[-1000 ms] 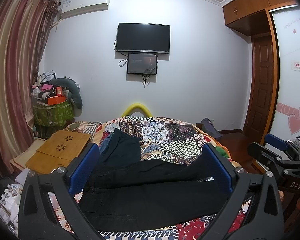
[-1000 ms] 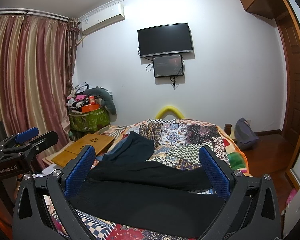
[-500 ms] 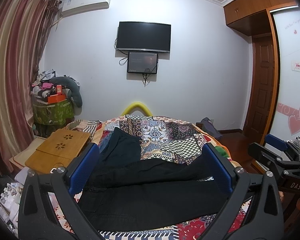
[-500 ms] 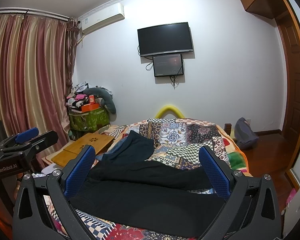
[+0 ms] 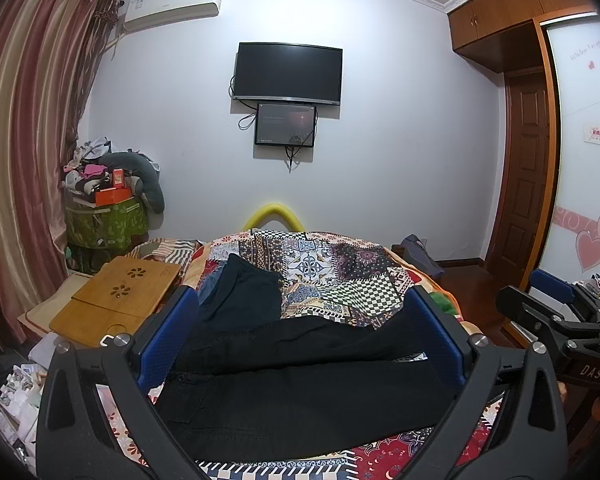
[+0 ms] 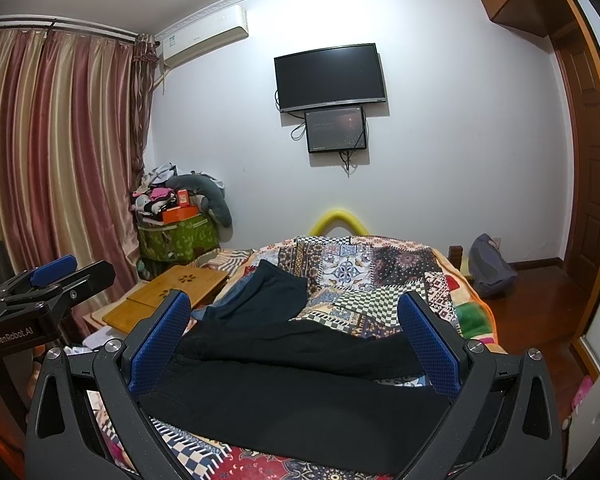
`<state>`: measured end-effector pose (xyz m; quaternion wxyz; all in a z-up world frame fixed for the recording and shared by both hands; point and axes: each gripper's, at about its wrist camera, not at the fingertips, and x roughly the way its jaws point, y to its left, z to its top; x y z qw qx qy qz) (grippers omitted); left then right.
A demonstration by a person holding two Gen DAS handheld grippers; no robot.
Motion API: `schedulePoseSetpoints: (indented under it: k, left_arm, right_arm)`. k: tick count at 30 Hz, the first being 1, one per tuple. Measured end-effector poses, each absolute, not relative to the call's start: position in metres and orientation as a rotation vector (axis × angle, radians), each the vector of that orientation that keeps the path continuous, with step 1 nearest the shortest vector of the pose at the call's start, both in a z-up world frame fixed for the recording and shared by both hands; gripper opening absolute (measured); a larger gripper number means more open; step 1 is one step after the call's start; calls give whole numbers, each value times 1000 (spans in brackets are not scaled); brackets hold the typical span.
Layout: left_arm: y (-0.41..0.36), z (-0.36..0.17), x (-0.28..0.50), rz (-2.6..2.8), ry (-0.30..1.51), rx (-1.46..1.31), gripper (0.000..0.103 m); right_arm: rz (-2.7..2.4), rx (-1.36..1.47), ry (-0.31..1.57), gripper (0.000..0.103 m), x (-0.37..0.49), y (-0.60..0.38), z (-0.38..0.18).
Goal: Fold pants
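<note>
Black pants unmoved on quilt — left gripper, right gripper still hover, fingers apart.

Landmark: pants, black, spread flat across near end of bed. Air above pants open, nothing over them. Beyond pants, patchwork quilt bare toward the yellow hoop, free to pass. Just beyond pants on their left end, a dark garment lies on the quilt, low, soft obstacle. Left of pants, beside the bed, a wooden lap table blocks the side; past it a heaped green bin and curtain. Right of pants, open floor with a bag by the wall. Both grippers, left and right, hang near side of pants, jaws spread wide, nothing between.
</note>
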<state>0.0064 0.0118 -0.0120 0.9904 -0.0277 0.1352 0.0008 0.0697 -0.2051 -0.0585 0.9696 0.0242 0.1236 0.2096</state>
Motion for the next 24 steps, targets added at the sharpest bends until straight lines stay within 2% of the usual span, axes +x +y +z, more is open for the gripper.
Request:
schedulePoseSetpoints:
  k: [14, 24]
  left_arm:
    - [19, -15, 16, 2, 278, -65, 103]
    - [70, -27, 101, 68, 400, -60, 103]
  right_arm:
    - [429, 58, 261, 103, 77, -207, -62]
    - [438, 47, 296, 103, 126, -197, -69]
